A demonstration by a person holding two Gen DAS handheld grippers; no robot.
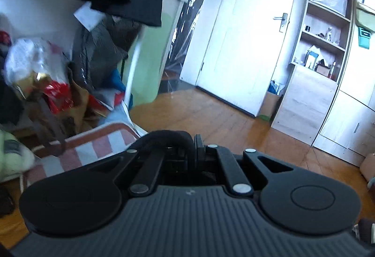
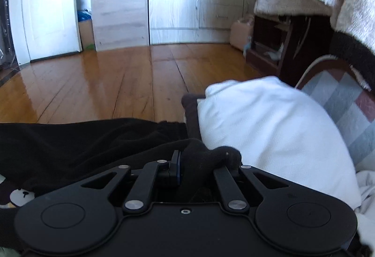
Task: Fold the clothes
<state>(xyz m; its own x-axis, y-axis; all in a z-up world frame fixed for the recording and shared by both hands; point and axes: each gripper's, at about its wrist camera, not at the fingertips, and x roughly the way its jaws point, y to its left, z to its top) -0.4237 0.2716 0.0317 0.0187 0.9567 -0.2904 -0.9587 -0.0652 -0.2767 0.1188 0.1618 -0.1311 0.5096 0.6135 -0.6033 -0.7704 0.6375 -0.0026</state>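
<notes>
Black garment [image 2: 77, 139], a soft dark cloth, is stretching across the lower left of the right wrist view, above a striped bed cover [image 2: 346, 102] and in front of a wooden floor [image 2: 112, 83]. A white folded cloth [image 2: 269, 125] is lying just beside it on the right. Both grippers are pinching the garment. The right gripper [image 2: 187, 168] is holding a bunched fold of it, with its fingers closed tight on the fabric. The left gripper [image 1: 191, 147] is likewise gripping a rolled black edge [image 1: 164, 137], with its fingers nearly touching. Judging by this, the person is lifting two corners to begin or carry over a fold. The next move is likely calling for both grippers travelling together, keeping the cloth taut, then lowering it flat on the bed.
</notes>
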